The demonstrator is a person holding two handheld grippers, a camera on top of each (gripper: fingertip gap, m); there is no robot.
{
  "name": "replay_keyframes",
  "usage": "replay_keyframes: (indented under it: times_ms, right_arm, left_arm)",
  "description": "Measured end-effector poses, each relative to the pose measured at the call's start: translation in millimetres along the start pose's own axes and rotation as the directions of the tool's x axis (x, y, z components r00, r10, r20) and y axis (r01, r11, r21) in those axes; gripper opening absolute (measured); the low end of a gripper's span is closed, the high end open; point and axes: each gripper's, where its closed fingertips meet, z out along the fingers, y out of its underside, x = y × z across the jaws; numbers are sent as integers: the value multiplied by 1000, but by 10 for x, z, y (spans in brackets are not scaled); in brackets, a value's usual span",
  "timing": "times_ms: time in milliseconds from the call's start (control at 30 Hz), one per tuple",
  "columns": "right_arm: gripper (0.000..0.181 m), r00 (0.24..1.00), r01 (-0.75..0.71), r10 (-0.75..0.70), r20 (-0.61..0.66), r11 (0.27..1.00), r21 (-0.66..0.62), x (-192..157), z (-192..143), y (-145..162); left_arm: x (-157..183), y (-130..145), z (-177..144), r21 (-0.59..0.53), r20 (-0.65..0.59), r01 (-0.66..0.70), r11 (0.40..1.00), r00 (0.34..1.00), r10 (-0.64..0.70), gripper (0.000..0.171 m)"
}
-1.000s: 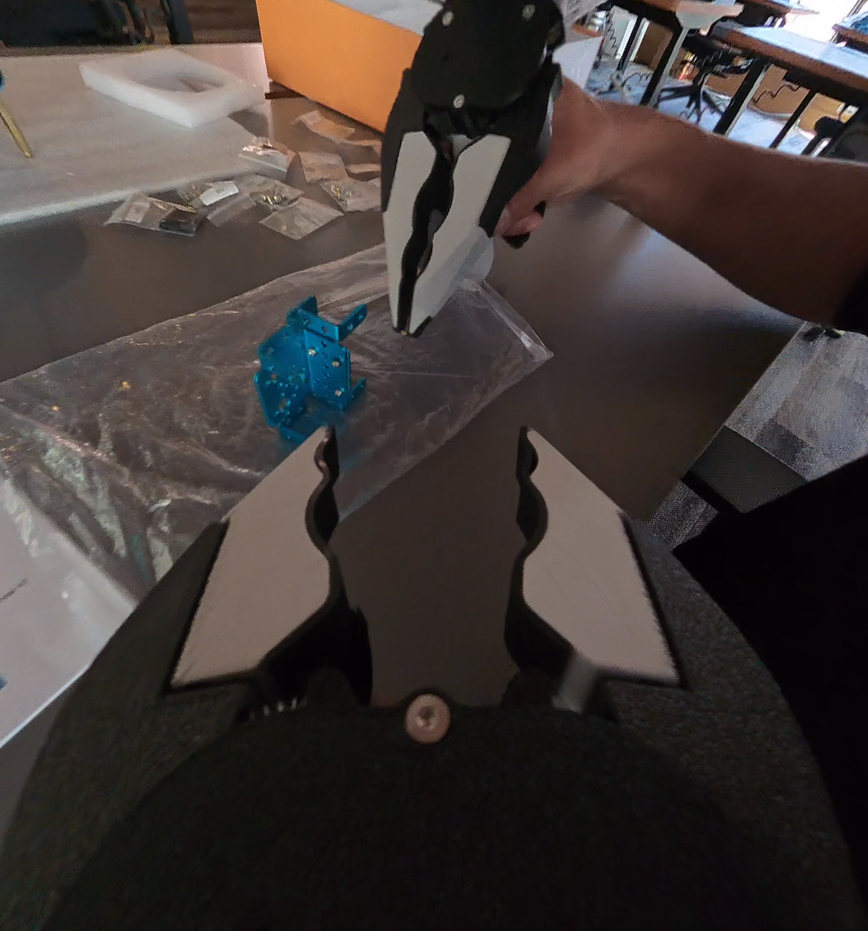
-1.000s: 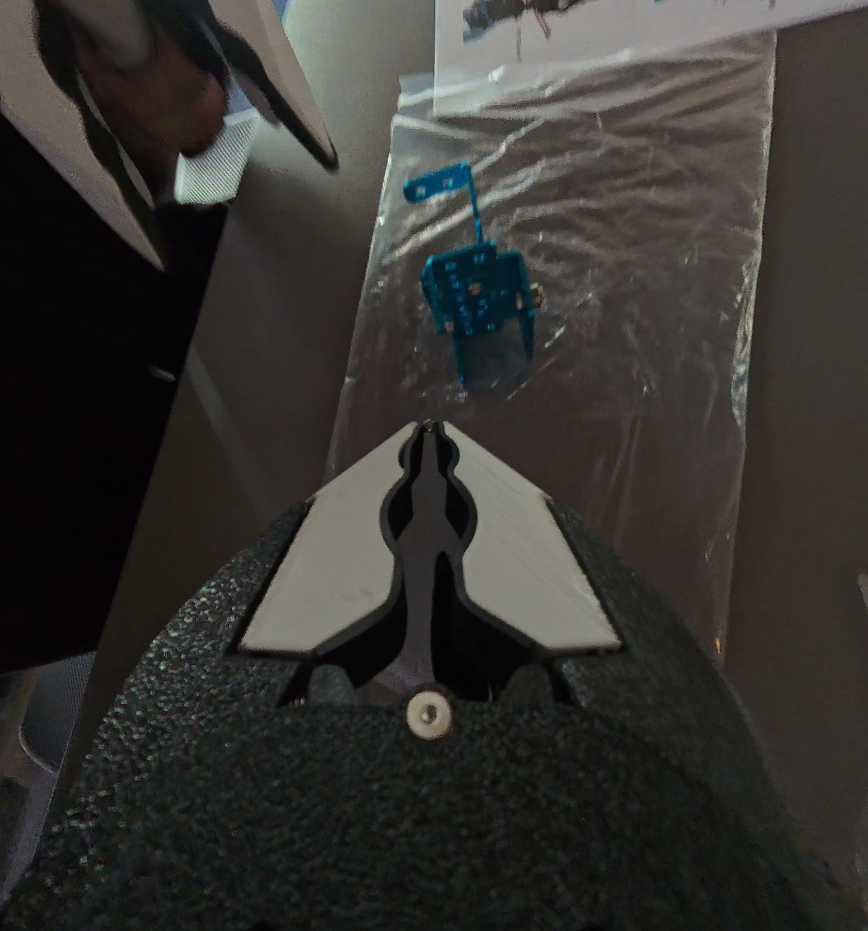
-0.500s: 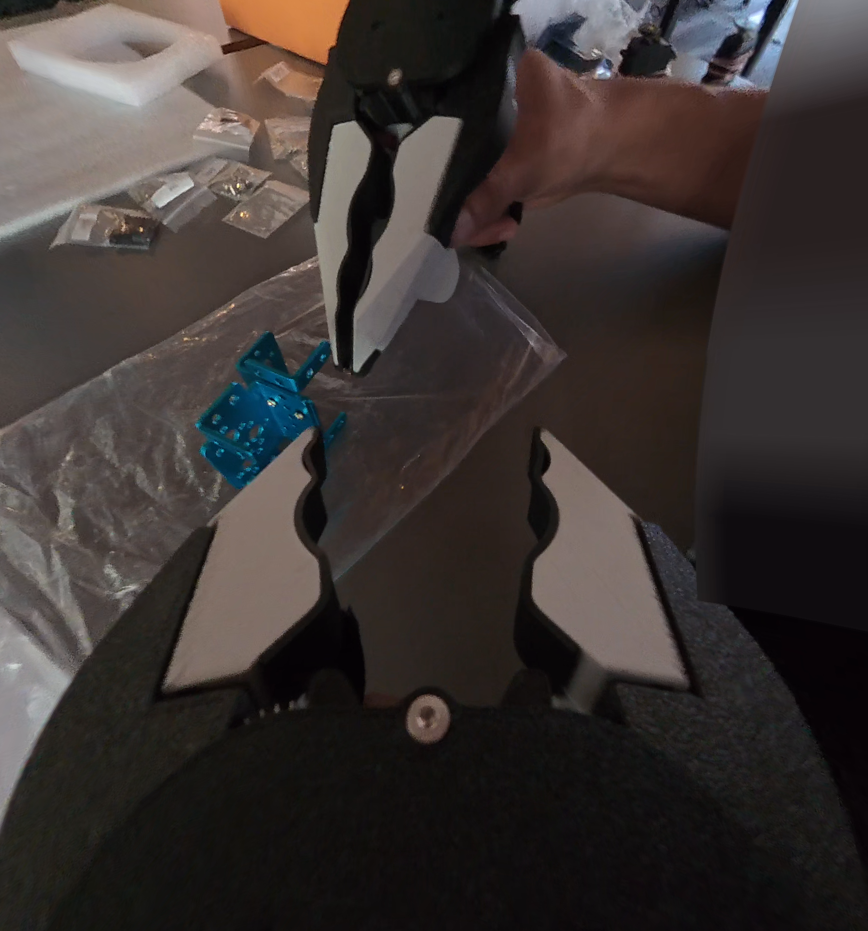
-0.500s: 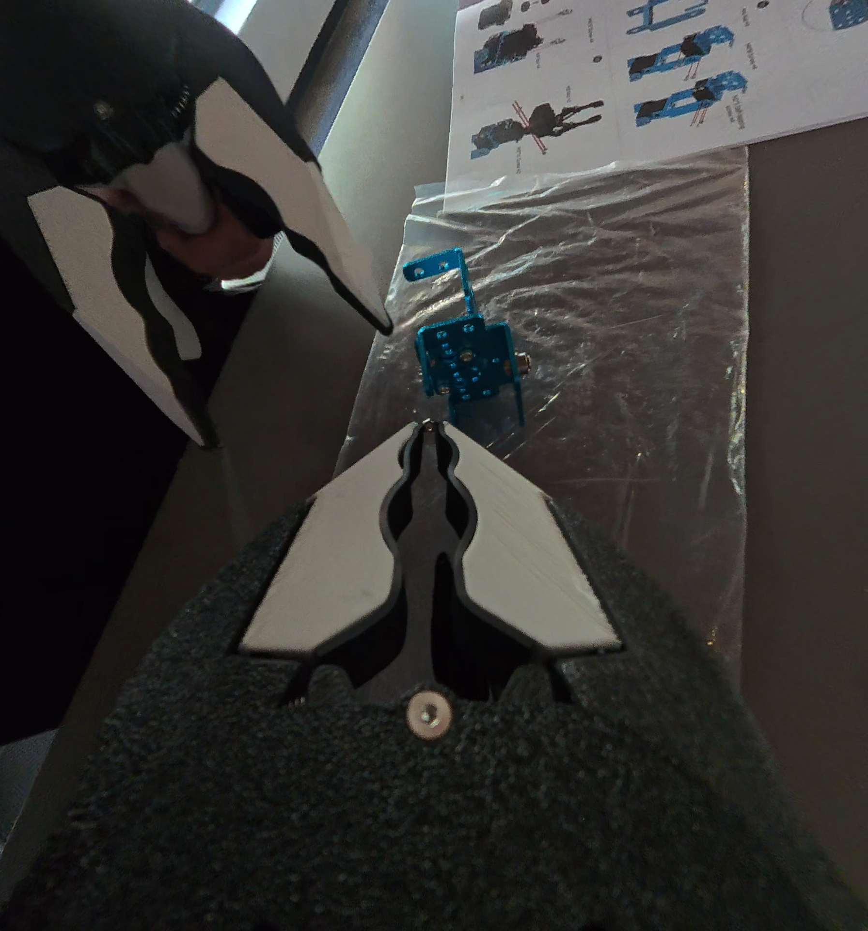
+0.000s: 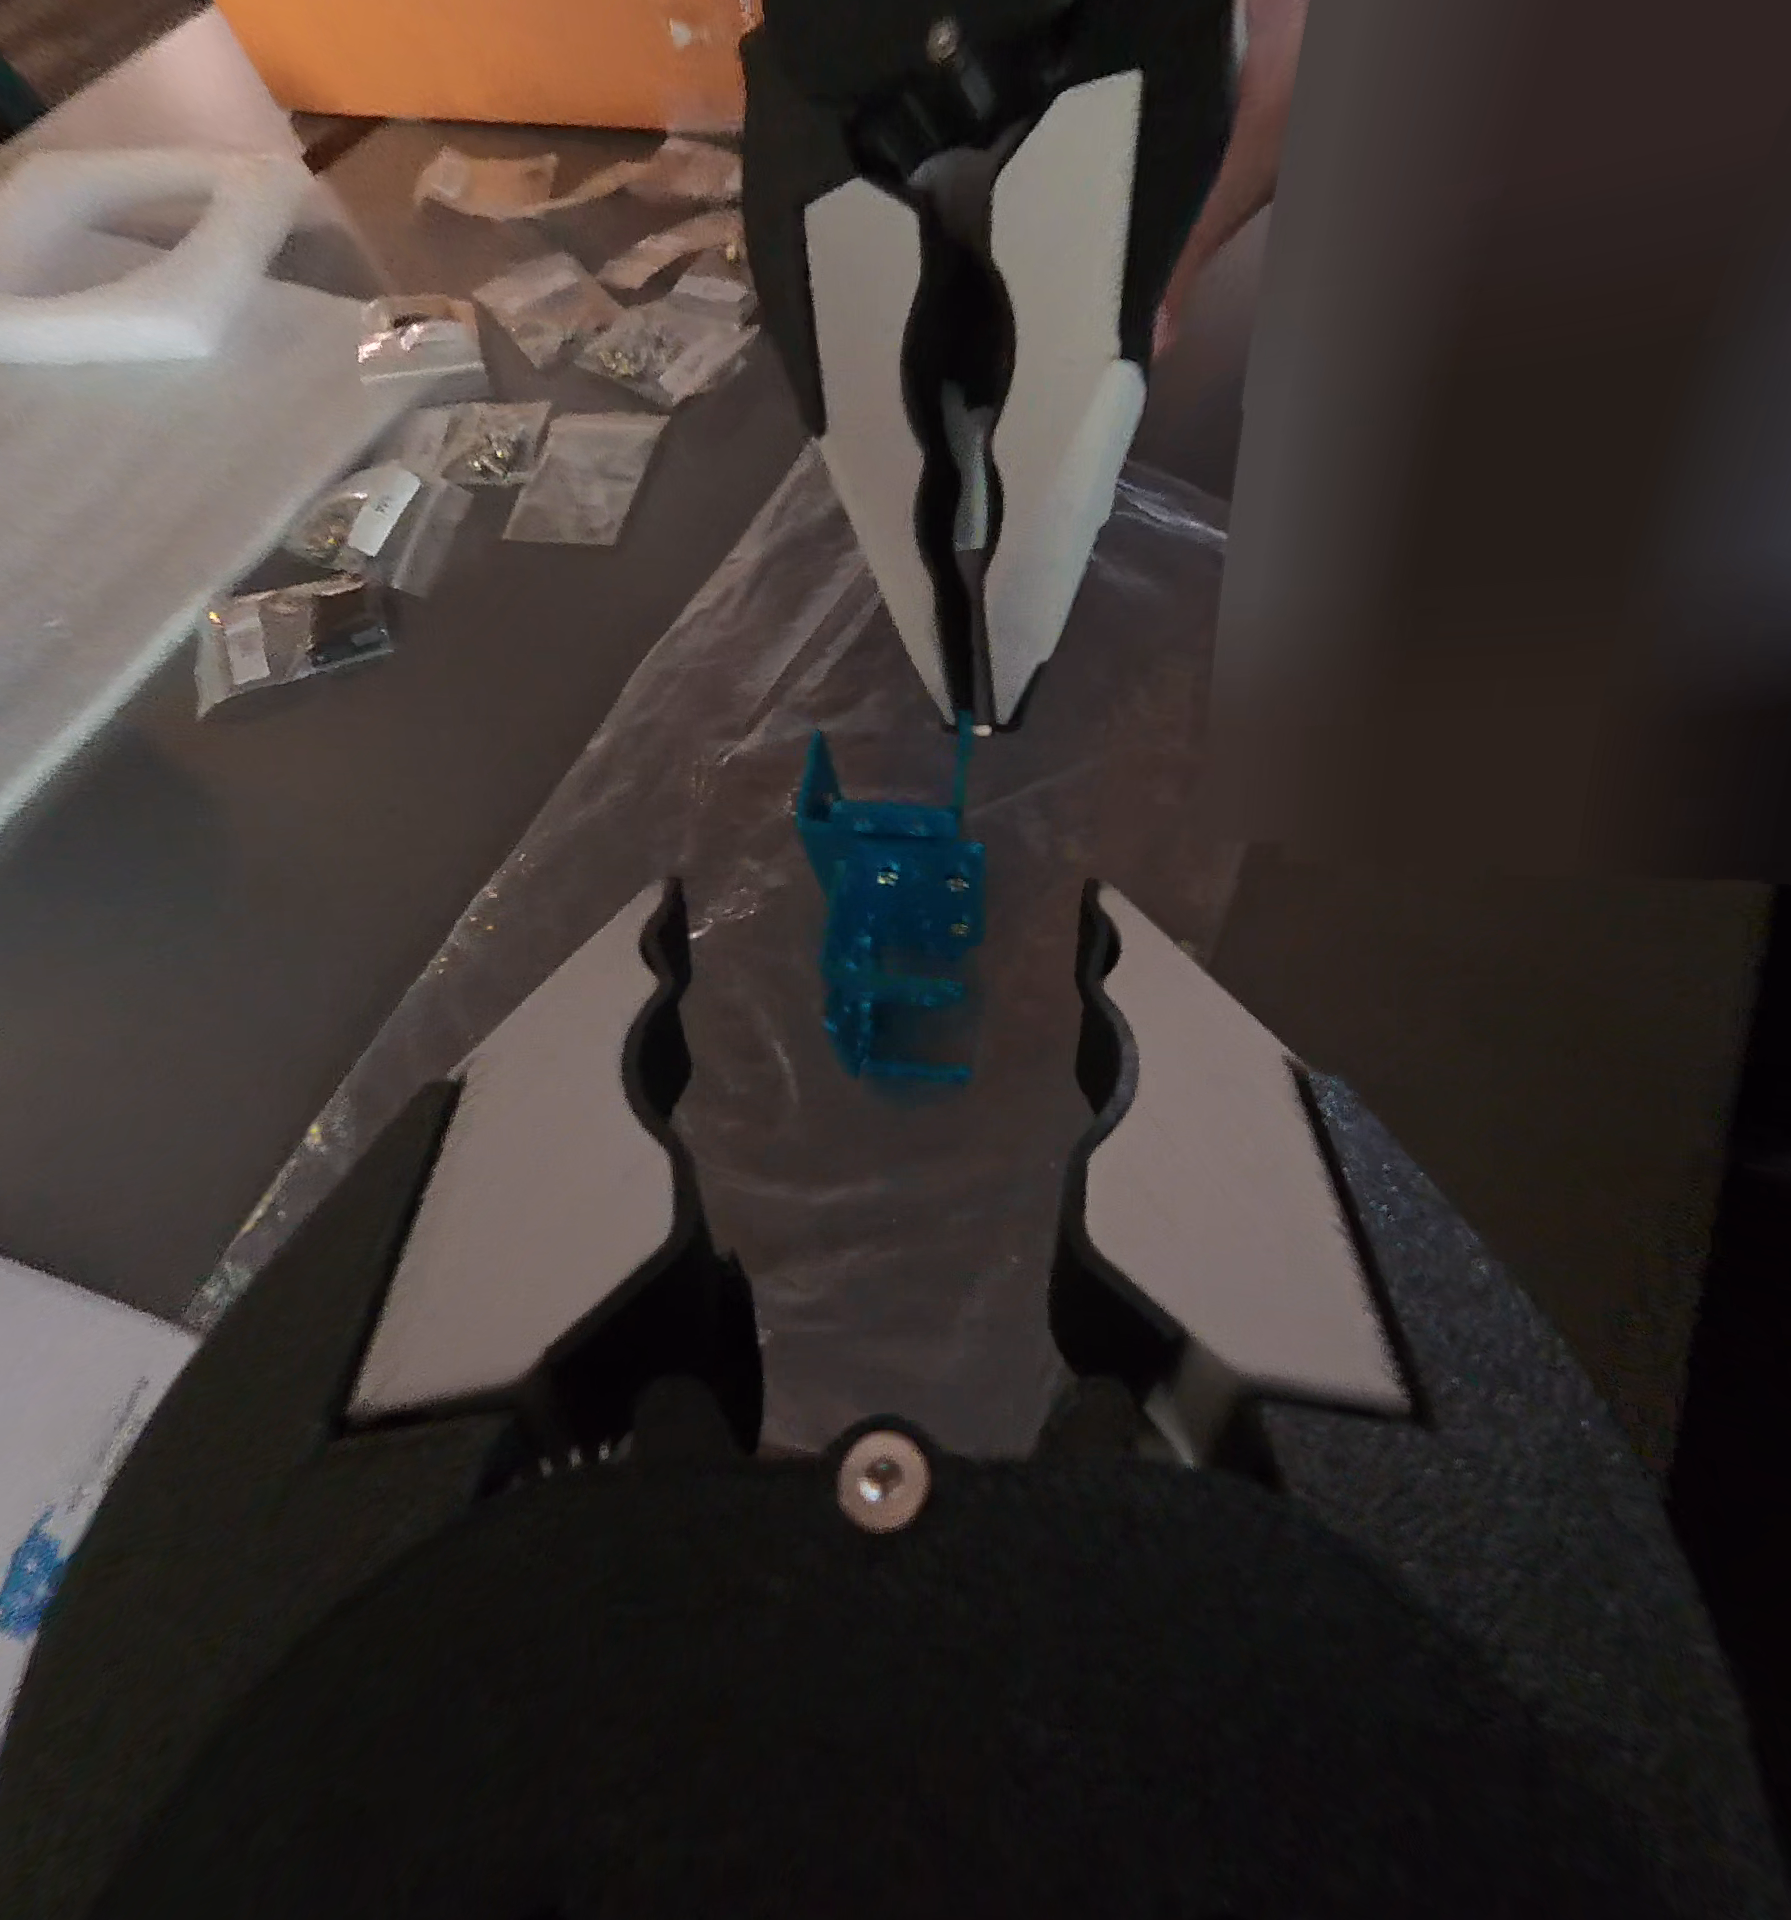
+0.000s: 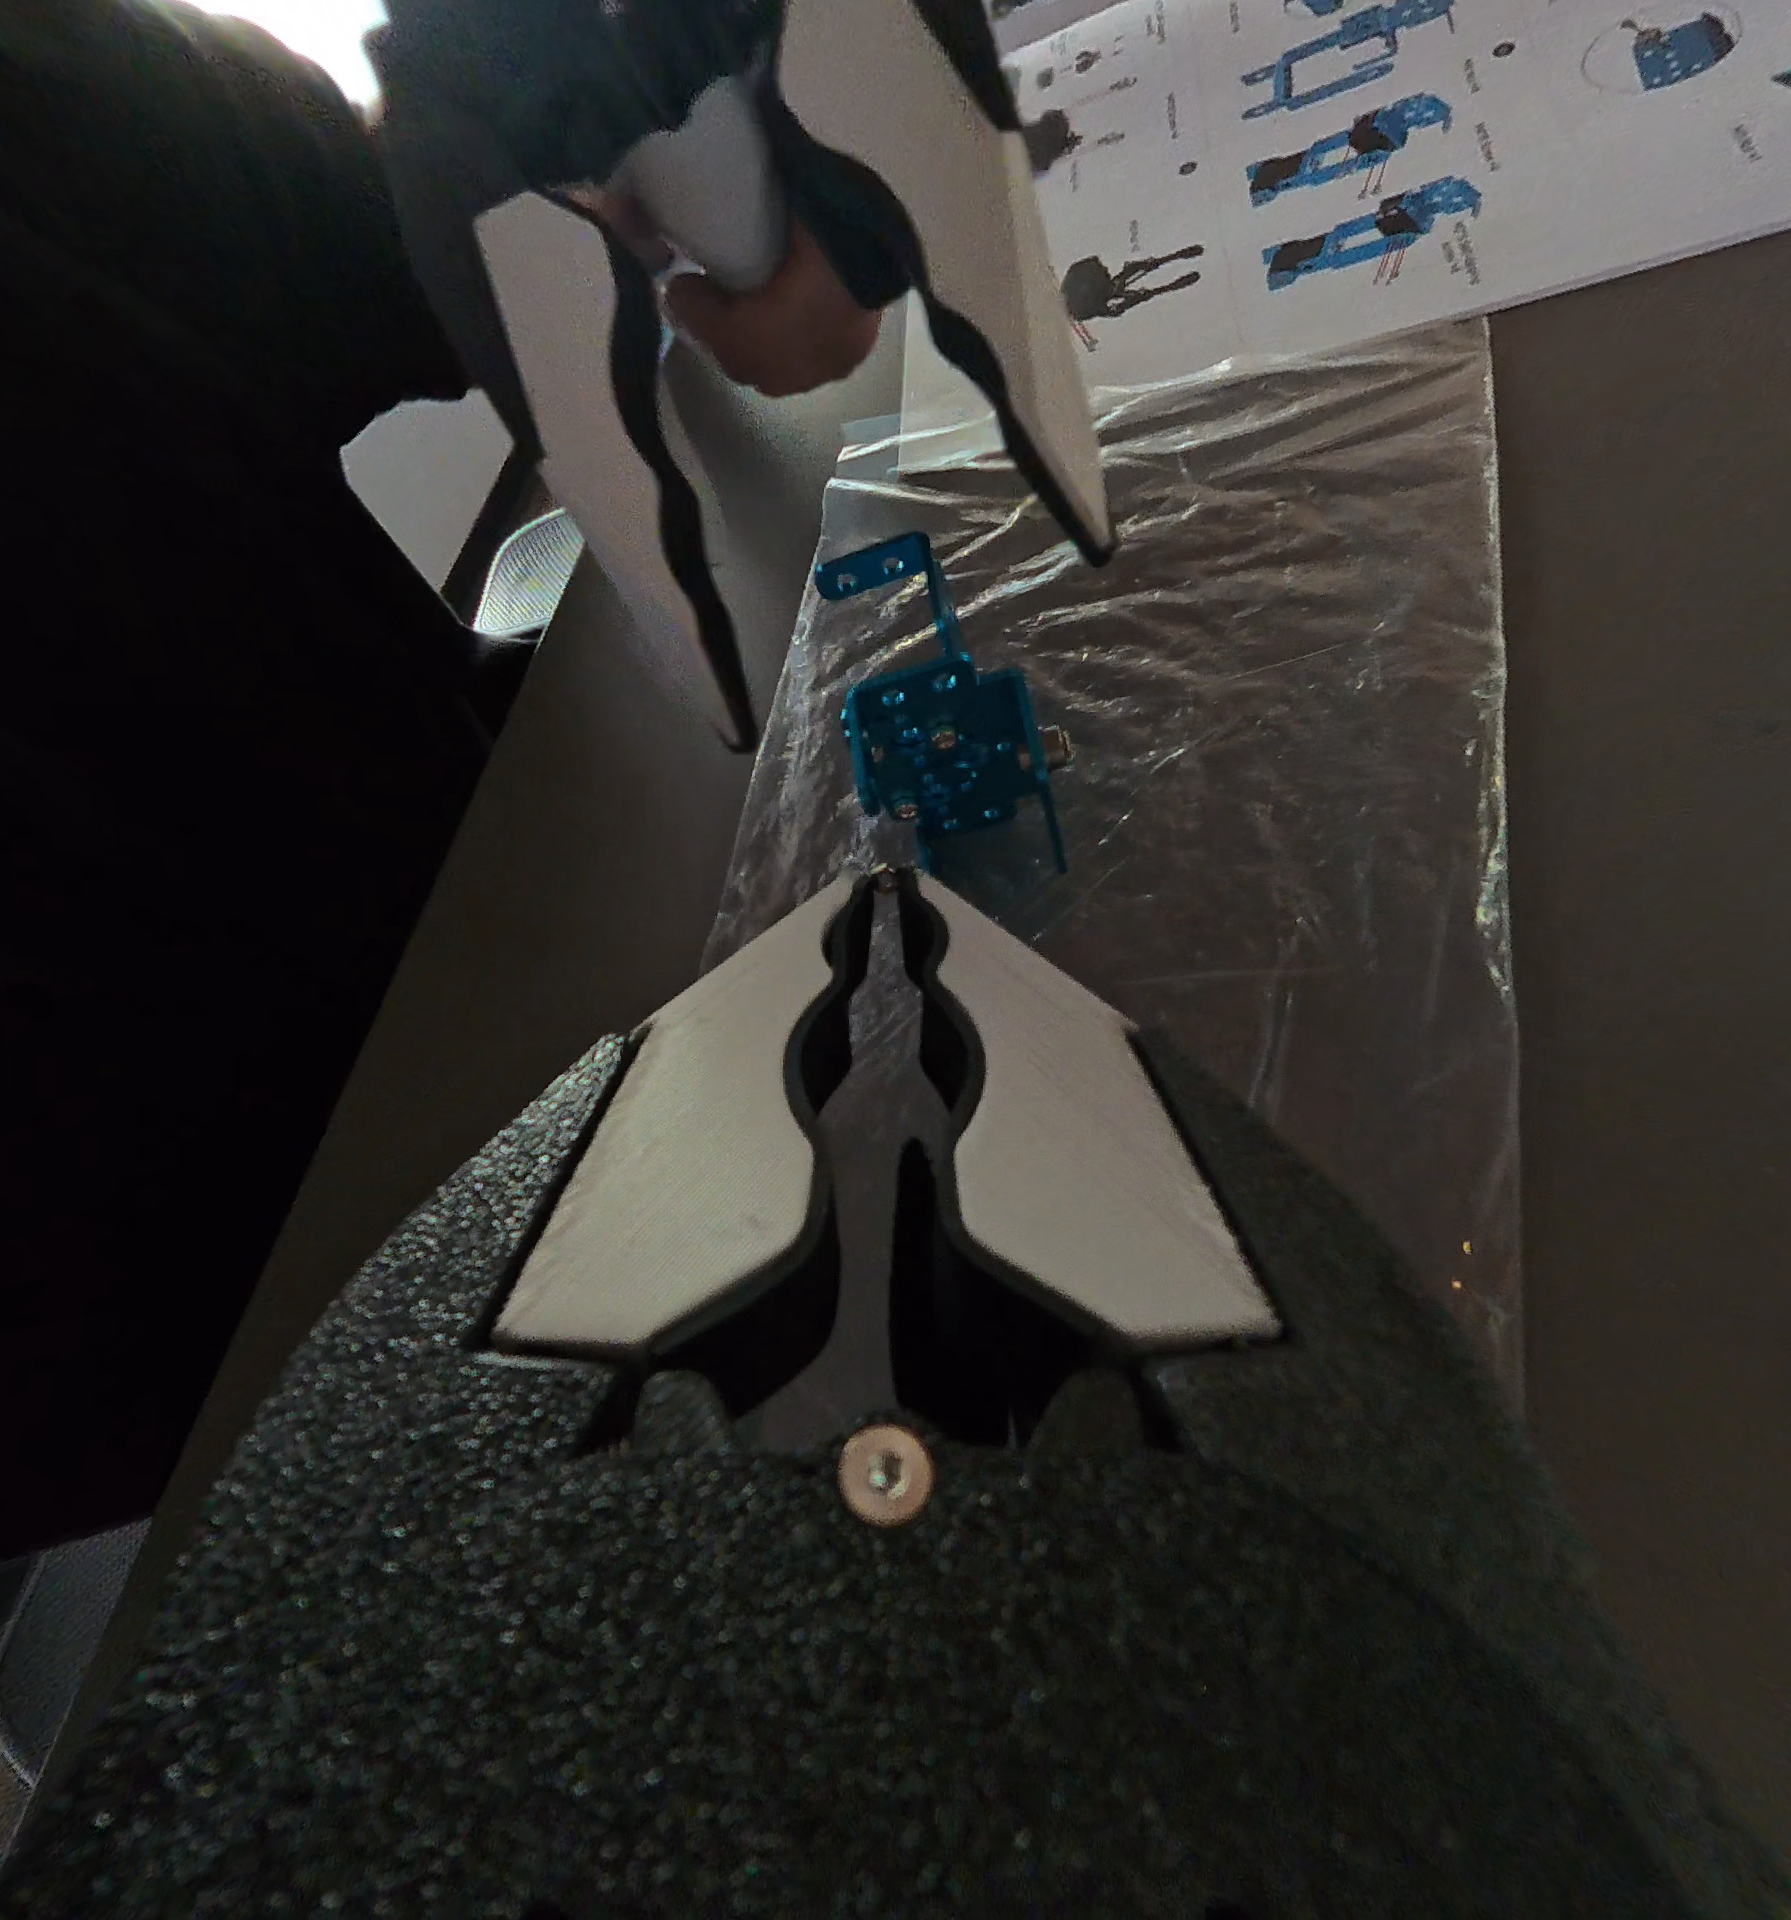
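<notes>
A blue metal bracket assembly [image 5: 896, 935] stands on a clear plastic bag [image 5: 766, 644] on the dark table; it also shows in the right wrist view [image 6: 958, 758]. My left gripper [image 5: 883, 904] is open, its fingers on either side of the bracket without touching it; it shows from the front in the right wrist view [image 6: 917, 644]. My right gripper [image 6: 886, 883] is shut on a small screw [image 6: 886, 876], with its tip right at the bracket's edge. In the left wrist view the right gripper [image 5: 974, 717] points down onto the bracket's upright tab.
Several small clear bags of hardware [image 5: 558, 416] lie at the back left, with a white foam block [image 5: 91, 270] and an orange box [image 5: 475, 62] beyond. A printed instruction sheet [image 6: 1390, 156] lies past the plastic bag [image 6: 1234, 727]. The table edge [image 6: 517, 790] runs left of the bag.
My left gripper has swung over so the bracket now sits between its open fingers. My right gripper, still shut, has come down to the bracket.
</notes>
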Motion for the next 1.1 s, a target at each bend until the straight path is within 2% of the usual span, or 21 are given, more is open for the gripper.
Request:
replay_keyframes:
  times_ms: [133, 233, 400, 600, 900, 1100]
  right_arm:
    - [4, 1000, -7, 7, 1, 1000, -7, 5, -2, 31]
    - [4, 1000, -5, 5, 2, 1000, -3, -3, -11, 23]
    - [4, 1000, -7, 7, 8, 1000, 14, -4, -34, -4]
    - [4, 999, -26, 25, 20, 999, 24, 13, -50, 0]
    - [4, 999, -27, 26, 28, 999, 20, -3, -35, -1]
    - [4, 999, -29, 28, 26, 999, 46, 10, -69, -38]
  left_arm:
    - [-7, -17, 129, -3, -97, 28, 1000, 995, -28, 71]
    - [46, -18, 191, -5, -148, 0, 1000, 989, -1, 67]
    - [61, 23, 285, -29, -132, -62, 998, 990, 58, 53]
    - [43, 132, 332, -62, -137, -57, 996, 989, 48, 43]
    - [63, 116, 314, -47, -174, -51, 998, 984, 42, 41]
    - [6, 68, 307, -24, -149, -40, 999, 988, 36, 40]
